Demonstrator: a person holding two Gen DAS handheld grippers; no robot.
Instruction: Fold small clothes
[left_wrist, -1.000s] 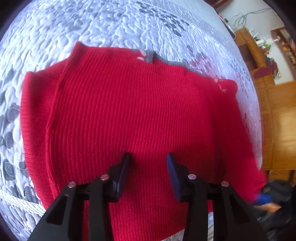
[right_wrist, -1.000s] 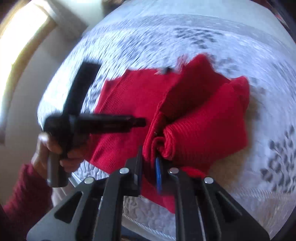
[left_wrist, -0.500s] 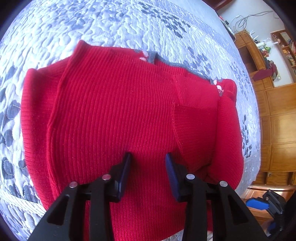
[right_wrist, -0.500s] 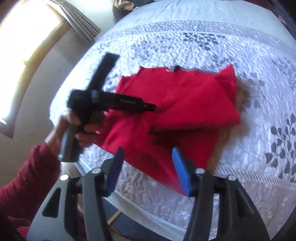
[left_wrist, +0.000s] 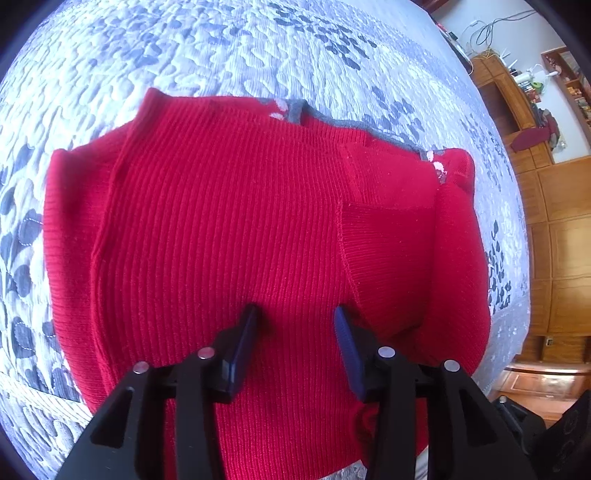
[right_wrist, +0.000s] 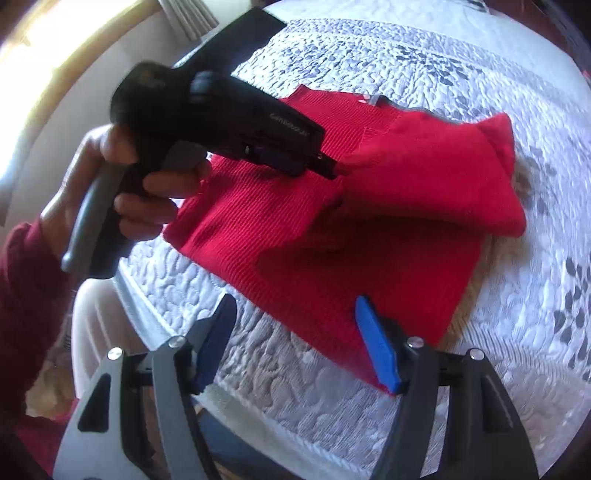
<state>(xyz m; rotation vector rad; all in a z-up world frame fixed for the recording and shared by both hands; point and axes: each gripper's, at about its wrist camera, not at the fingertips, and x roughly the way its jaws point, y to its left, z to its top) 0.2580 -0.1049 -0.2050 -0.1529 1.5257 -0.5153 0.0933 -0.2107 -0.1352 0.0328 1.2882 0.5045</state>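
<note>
A red ribbed knit sweater (left_wrist: 229, 236) lies flat on the quilted bedspread (left_wrist: 221, 48), with its right sleeve (left_wrist: 399, 258) folded in over the body. My left gripper (left_wrist: 295, 314) is open and empty, low over the sweater's lower middle. The sweater also shows in the right wrist view (right_wrist: 332, 221), with the folded sleeve (right_wrist: 436, 177) on its right side. My right gripper (right_wrist: 295, 306) is open and empty above the sweater's near hem at the bed edge. The left gripper's black body (right_wrist: 229, 122) shows there over the sweater.
The grey and white leaf-pattern bedspread (right_wrist: 461, 66) surrounds the sweater. Wooden cabinets (left_wrist: 554, 229) and a shelf stand off the bed's right side. A curtain and bright window (right_wrist: 44, 55) are at the left. The bed edge (right_wrist: 280, 417) runs just under my right gripper.
My right gripper let go of the sleeve it was holding, opened, and drew back toward the bed edge. The sleeve now lies folded over the body. My left gripper stayed nearly still.
</note>
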